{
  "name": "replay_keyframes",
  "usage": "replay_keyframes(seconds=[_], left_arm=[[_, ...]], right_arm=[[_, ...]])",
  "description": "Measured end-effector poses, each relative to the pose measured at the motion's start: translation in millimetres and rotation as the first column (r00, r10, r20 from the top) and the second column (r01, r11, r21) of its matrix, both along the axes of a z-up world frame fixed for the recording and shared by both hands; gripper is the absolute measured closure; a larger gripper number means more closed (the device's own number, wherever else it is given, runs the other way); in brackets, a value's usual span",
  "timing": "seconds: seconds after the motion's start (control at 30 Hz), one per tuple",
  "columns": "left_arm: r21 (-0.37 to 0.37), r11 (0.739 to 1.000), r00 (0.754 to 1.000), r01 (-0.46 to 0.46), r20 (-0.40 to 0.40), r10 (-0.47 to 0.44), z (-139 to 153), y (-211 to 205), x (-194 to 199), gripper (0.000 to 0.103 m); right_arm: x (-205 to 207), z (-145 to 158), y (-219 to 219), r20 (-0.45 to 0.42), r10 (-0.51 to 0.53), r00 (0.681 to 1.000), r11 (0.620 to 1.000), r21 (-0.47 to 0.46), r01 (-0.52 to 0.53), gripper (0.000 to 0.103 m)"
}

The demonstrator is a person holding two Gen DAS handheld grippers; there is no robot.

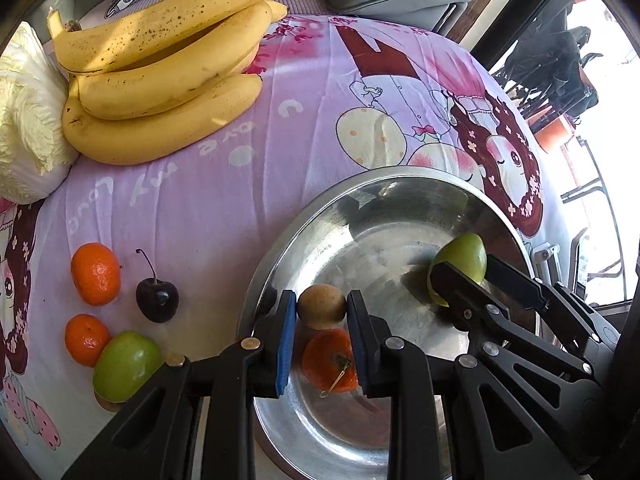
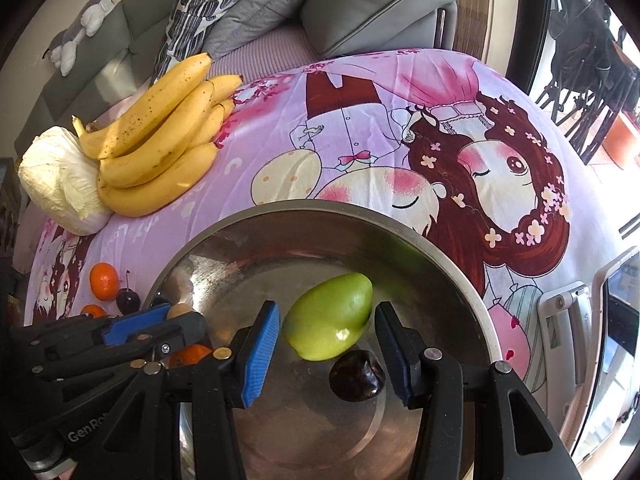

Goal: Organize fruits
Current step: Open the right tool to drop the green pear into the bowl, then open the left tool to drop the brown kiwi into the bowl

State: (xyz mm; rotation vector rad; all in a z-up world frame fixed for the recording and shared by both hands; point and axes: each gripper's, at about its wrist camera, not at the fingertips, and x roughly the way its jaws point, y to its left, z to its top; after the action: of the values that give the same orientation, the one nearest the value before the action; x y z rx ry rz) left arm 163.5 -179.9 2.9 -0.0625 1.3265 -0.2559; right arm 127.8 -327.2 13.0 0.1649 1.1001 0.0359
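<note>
My left gripper [image 1: 322,300] is shut on a small brown fruit [image 1: 322,306], held just above the steel bowl [image 1: 400,172]. Under it, a tangerine [image 1: 330,362] lies in the bowl. In the right wrist view my right gripper [image 2: 326,308] is shut on a green fruit [image 2: 328,318] over the bowl [image 2: 320,206], its pads [image 2: 260,344] against the fruit's sides. A dark cherry [image 2: 356,376] rests on the bowl floor beneath. The left gripper [image 2: 176,316] shows at the bowl's left side.
On the pink cartoon cloth left of the bowl lie two tangerines [image 1: 96,274], a dark cherry [image 1: 157,300] and a green fruit [image 1: 126,364]. A bunch of bananas [image 1: 160,68] and a pale cabbage [image 1: 28,120] sit at the far left. Grey cushions lie behind.
</note>
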Motion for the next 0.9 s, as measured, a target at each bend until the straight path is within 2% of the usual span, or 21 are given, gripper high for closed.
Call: replay_keyframes(seconds=[0.47, 0.9], left_arm=[[0.000, 1.000, 1.000, -0.009, -0.005, 0.009, 2, -1, -3, 0.076], [-0.026, 0.999, 0.998, -0.020, 0.052, 0.022, 25, 9, -14, 0.076]], right_arm=[[-1, 1, 0, 0.001, 0.004, 1.000, 1.000, -0.004, -0.004, 0.050], [-7, 10, 0, 0.033, 0.005, 0.999, 1.000, -0.003, -0.005, 0.050]])
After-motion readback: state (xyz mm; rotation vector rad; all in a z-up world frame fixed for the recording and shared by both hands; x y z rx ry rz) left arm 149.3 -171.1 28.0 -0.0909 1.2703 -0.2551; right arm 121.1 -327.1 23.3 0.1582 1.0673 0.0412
